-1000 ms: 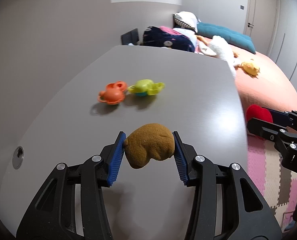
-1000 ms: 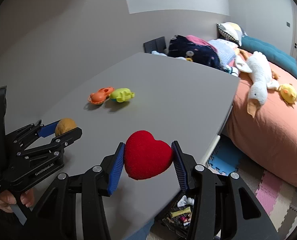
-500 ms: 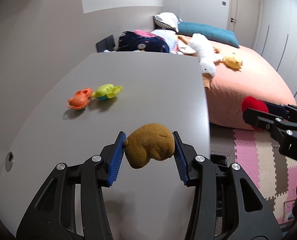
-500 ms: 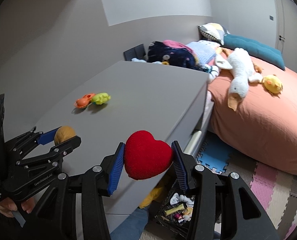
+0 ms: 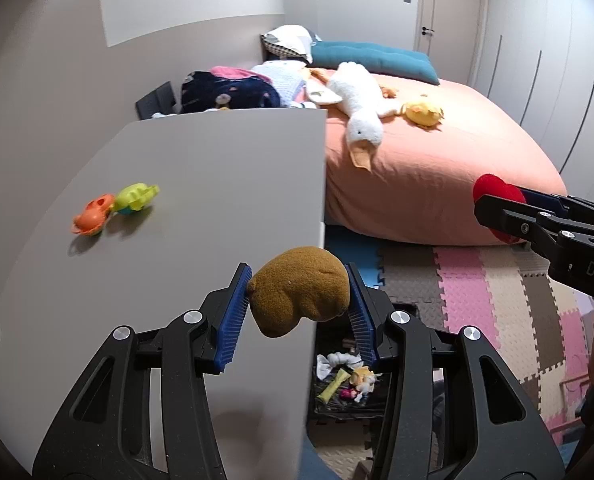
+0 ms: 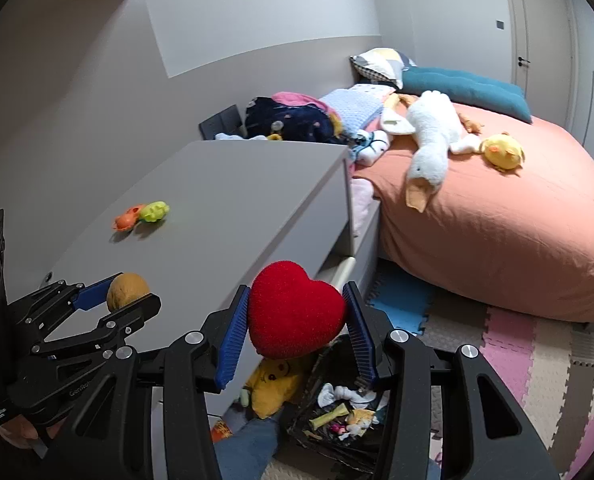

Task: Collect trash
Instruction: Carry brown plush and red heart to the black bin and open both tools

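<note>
While the left tool (image 5: pixel 299 302) clamps a brown plush (image 5: pixel 299 296), the right tool (image 6: pixel 297 322) clamps a red heart (image 6: pixel 295 316)

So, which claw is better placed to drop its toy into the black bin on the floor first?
Probably the right claw. Its red heart already hangs past the table edge, partly over the black bin. The left claw holds the brown toy at the edge, bin beside it.

**Layout: table left, bed far right**

I see two small toys (image 5: pixel 113 208) touching on the table (image 5: pixel 217 184), far left. Bed (image 5: pixel 437 168) behind its right edge, goose plush (image 5: pixel 361 116) on it. Bin (image 6: pixel 337 420) on floor, right of table.
</note>
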A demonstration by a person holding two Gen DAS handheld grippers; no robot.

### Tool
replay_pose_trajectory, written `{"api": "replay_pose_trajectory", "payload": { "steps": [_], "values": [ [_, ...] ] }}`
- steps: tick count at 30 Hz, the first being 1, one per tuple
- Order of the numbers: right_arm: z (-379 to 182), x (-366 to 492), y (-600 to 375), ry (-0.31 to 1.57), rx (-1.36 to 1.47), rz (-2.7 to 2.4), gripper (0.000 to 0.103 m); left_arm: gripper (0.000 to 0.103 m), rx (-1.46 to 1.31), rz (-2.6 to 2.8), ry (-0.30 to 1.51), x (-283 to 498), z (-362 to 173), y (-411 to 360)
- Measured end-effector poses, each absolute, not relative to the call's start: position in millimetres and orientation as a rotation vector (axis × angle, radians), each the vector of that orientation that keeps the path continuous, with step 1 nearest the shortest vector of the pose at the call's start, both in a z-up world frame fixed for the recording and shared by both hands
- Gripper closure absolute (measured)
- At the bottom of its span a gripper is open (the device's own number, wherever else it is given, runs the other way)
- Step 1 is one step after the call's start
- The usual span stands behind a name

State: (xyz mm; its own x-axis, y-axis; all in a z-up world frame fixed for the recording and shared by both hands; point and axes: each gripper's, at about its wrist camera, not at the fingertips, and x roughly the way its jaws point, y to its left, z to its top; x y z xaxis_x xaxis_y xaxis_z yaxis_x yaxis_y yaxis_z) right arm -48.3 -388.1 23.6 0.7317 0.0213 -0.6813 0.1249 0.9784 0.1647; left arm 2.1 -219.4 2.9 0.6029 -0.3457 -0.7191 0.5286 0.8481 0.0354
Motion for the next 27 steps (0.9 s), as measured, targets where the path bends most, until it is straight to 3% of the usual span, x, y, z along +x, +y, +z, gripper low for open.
{"api": "replay_pose_trajectory", "payload": {
  "steps": [27],
  "values": [
    [16.2, -96.9, -463.7, 0.745, 0.255, -0.222, 0.055, 0.057, 0.380, -0.708, 0.797, -42.3, -17.8, -316.5]
  ]
}}
